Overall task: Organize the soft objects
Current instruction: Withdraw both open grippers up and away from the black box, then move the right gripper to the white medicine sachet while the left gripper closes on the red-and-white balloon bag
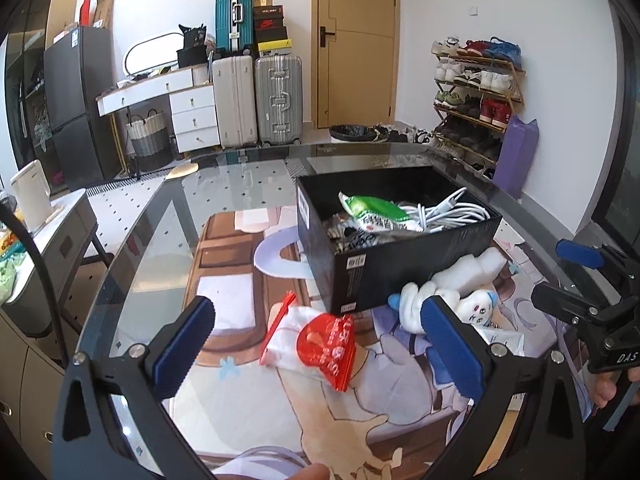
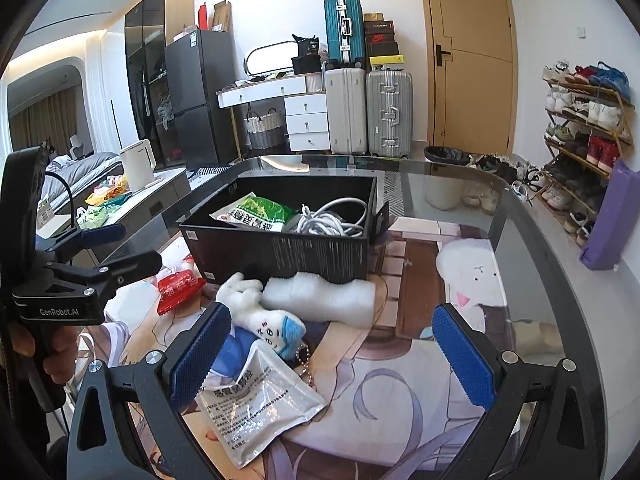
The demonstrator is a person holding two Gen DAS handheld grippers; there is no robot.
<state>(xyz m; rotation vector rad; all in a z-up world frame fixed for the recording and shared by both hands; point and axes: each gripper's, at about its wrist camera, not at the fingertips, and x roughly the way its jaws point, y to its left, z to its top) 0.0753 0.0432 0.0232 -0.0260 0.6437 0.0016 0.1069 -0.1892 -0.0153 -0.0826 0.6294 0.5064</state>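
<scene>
Home: suitcases (image 1: 256,100); shoe rack (image 1: 476,92)

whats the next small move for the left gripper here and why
Probably ease the left gripper down onto the red and white packet. Its jaws are open and empty, with the packet lying loose on the table between them, outside the black box that already holds a green packet and cables.

My left gripper (image 1: 320,344) hangs wide apart over the red and white packet (image 1: 310,342) on the glass table (image 1: 160,216). Far right sits the black box (image 1: 400,264), a white plush toy (image 1: 436,300) touching its near side.
</scene>
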